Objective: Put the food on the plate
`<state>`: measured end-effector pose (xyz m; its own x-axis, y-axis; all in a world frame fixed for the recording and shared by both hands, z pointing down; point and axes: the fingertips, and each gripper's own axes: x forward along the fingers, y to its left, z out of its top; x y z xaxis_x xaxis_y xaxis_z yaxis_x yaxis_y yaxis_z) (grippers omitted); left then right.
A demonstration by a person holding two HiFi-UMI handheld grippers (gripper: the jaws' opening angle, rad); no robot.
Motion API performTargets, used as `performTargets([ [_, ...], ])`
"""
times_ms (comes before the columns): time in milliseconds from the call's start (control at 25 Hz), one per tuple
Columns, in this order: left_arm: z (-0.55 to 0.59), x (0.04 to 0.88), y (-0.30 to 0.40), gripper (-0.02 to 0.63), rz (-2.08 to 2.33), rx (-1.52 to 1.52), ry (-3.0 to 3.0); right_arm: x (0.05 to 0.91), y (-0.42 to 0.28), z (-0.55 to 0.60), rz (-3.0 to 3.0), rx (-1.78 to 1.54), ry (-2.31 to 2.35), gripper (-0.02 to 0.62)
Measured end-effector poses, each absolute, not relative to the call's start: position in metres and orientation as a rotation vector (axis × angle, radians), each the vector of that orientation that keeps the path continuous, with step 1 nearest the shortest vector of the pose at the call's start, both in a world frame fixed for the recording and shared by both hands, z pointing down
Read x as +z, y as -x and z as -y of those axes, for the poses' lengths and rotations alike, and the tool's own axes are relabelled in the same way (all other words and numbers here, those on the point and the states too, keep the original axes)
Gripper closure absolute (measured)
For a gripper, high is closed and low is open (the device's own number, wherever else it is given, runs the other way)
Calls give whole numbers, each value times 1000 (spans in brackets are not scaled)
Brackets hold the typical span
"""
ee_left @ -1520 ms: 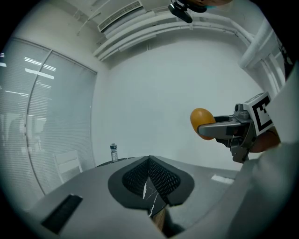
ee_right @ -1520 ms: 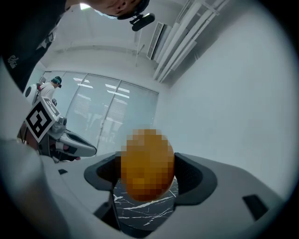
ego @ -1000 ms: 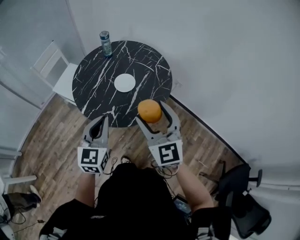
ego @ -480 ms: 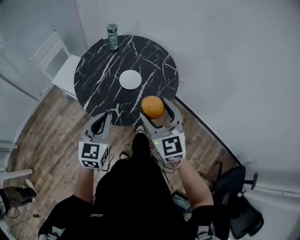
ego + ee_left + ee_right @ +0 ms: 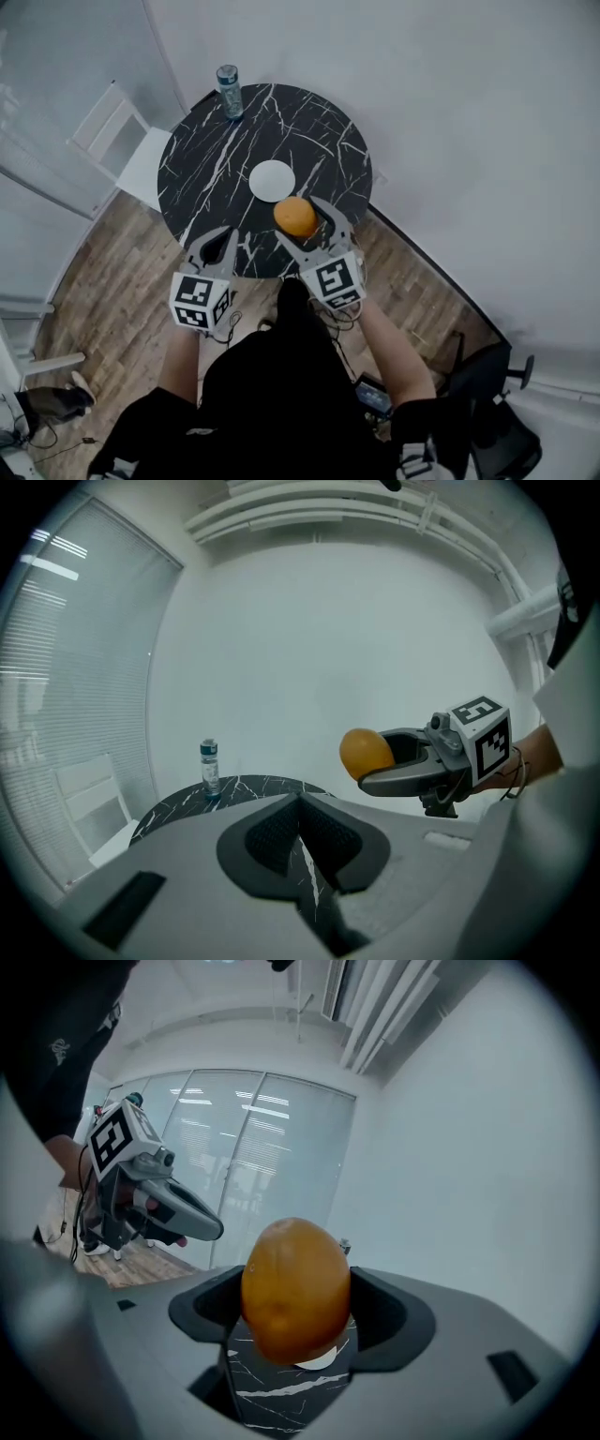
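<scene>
An orange (image 5: 296,217) (image 5: 295,1288) (image 5: 366,753) sits clamped between the jaws of my right gripper (image 5: 300,218) (image 5: 296,1335), held above the near edge of the round black marble table (image 5: 206,164). The small white plate (image 5: 272,180) lies on the table just beyond the orange; a sliver of the plate (image 5: 317,1360) shows under the fruit in the right gripper view. My left gripper (image 5: 218,242) (image 5: 302,810) is shut and holds nothing, hovering at the table's near left edge.
A water bottle (image 5: 229,91) (image 5: 209,766) stands at the table's far edge. A white chair (image 5: 122,141) is at the table's left, an office chair (image 5: 502,412) at the lower right. White walls curve closely behind the table; the floor is wood.
Both grippers have moved forward toward the table and lower. The orange now hangs over the table's near edge, close to the plate, where before it was short of the table.
</scene>
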<state>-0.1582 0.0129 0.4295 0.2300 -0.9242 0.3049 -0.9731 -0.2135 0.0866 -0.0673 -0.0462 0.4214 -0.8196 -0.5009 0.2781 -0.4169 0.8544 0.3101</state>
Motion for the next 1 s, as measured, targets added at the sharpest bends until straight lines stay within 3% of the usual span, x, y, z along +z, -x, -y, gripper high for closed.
performTargets([
  [440, 86, 452, 135, 600, 1465, 286, -2244, 471, 82, 135, 2694, -281, -524, 264],
  [680, 133, 468, 129, 457, 1324, 183, -2134, 505, 99, 161, 2745, -213, -391, 264],
  [1000, 160, 495, 134, 390, 1247, 131, -2024, 531, 124, 172, 2820, -168, -240, 264],
])
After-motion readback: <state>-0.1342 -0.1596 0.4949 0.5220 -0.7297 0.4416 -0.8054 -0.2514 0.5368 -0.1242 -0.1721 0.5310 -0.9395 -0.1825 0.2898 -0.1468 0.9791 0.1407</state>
